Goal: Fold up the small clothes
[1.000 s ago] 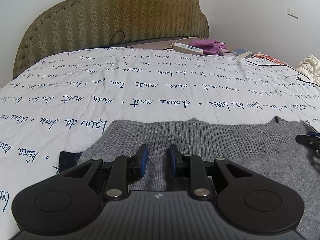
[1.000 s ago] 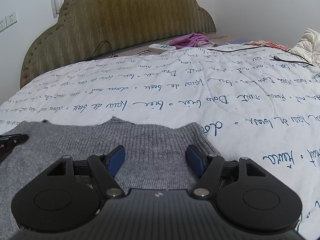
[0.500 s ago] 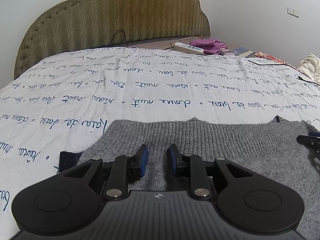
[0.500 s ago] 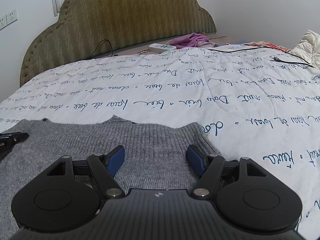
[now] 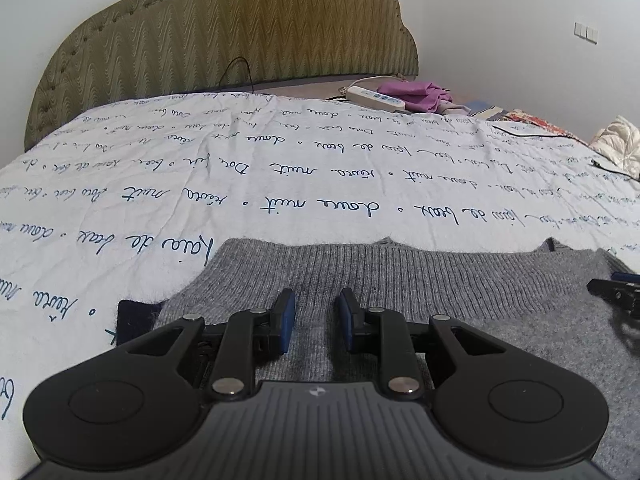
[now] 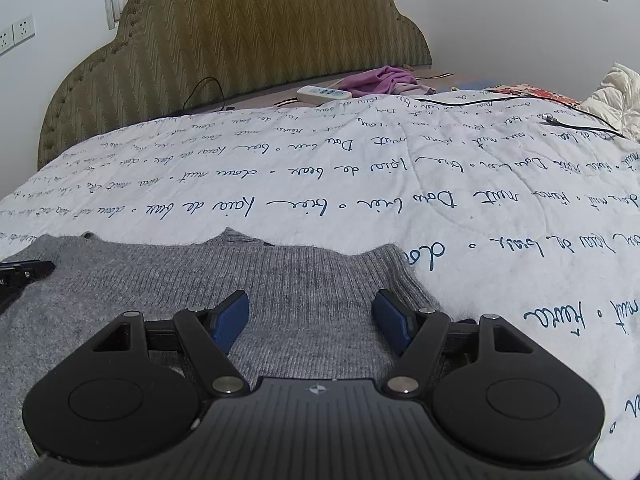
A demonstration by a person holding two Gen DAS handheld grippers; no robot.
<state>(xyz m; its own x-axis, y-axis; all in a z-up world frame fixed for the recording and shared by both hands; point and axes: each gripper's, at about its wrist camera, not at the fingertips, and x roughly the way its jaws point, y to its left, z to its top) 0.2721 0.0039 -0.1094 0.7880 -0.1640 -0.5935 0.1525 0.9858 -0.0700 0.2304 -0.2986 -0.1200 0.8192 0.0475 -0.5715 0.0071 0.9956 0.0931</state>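
Note:
A grey knit sweater (image 5: 440, 280) lies flat on the white quilt with blue script (image 5: 280, 160), its ribbed edge toward the headboard. My left gripper (image 5: 316, 300) hovers over the sweater's left part, its blue pads a narrow gap apart with only flat knit showing between them. My right gripper (image 6: 310, 300) stands wide open above the sweater's (image 6: 300, 272) right part, with nothing pinched. Each view catches the other gripper's black tip at its edge: the right gripper's tip (image 5: 612, 288) and the left gripper's tip (image 6: 28, 270). A dark blue patch (image 5: 136, 312) peeks out at the sweater's left edge.
A padded olive headboard (image 5: 240, 32) rises at the far end. Near it lie a white power strip (image 5: 376, 98) and a purple cloth (image 5: 416, 94). A black cable (image 6: 520, 108) runs over the quilt at the right, beside a white puffy garment (image 6: 616, 96).

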